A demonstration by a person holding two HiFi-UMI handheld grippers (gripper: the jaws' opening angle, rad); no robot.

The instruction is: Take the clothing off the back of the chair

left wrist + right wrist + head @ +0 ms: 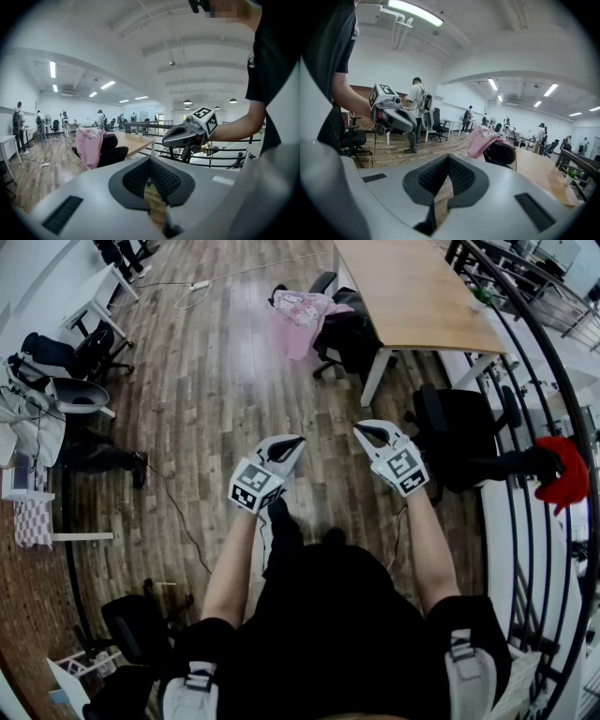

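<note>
Wood-plank floor [216, 381] lies under left tongs [298, 440] and right tongs [359, 430], both pressed together; pink clothing [300, 320] drapes a chair [352, 336].

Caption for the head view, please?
Left gripper and right gripper, shut and empty, face the pink garment draped on a chair.

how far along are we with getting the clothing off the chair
Nothing looks done: the pink clothing hangs over the back of the black chair by the table. Nothing is in hand: left tool and right tool are shut, empty, well short of it. Left: approach, grasp, lift it off.
</note>
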